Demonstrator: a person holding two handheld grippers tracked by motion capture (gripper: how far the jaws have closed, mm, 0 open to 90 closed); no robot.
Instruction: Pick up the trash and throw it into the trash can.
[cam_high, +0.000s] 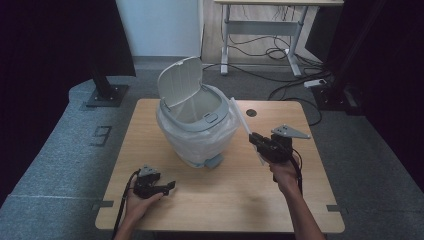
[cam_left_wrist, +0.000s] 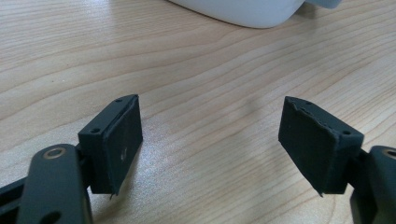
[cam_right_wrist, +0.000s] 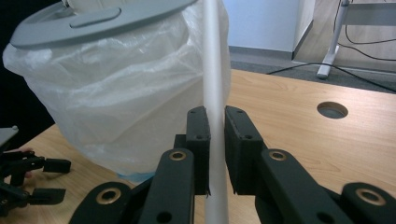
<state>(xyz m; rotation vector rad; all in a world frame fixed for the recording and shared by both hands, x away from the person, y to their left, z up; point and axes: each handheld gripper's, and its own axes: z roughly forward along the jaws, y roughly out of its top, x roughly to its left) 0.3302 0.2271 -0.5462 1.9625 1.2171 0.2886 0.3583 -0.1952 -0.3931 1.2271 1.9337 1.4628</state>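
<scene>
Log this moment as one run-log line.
left tongs: open, low over table | right tongs: shut on white rolled sheet | bin: lid up, bag-lined

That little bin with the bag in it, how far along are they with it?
The bin stands lid-up with a plastic liner folded over its rim, so bagging looks done. The right gripper is shut on a white rod beside the bin. The left gripper rests open on the table. What remains is unclear.

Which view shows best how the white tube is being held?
Right gripper view: the white tube stands clamped between the right gripper jaws, beside the bin. High view shows it small, slanting toward the bin.
</scene>
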